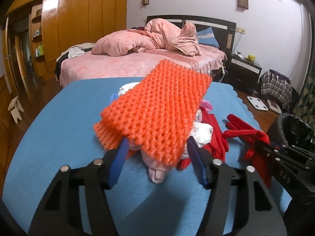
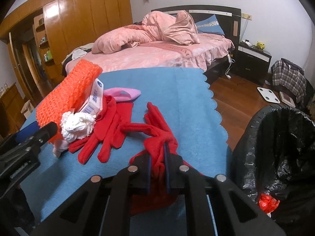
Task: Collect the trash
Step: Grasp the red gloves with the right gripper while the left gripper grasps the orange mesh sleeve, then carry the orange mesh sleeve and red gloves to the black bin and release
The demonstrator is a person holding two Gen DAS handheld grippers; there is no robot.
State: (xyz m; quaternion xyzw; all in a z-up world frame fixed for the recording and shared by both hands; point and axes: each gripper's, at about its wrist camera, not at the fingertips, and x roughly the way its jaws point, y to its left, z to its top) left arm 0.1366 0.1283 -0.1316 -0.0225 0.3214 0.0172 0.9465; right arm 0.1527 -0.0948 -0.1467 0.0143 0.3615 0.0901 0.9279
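Note:
My left gripper (image 1: 156, 149) holds an orange foam net (image 1: 155, 110) between its blue pads, raised over a pile on the blue table cloth (image 1: 65, 118); the net also shows in the right wrist view (image 2: 67, 96). The pile holds a crumpled white tissue (image 2: 77, 125), a white and blue box (image 2: 95, 98), a pink cloth (image 2: 123, 94) and a red glove (image 2: 106, 129). My right gripper (image 2: 157, 169) is shut on a second red glove (image 2: 157, 133) near the table's right edge. A black-lined trash bin (image 2: 275, 147) stands to the right, with a red scrap (image 2: 268, 202) inside.
A bed with pink bedding (image 2: 157, 45) stands behind the table. A wooden wardrobe (image 2: 78, 19) lines the left wall. A black nightstand (image 2: 254, 59), a plaid bag (image 2: 289, 80) and a white scale (image 2: 268, 94) are on the right floor.

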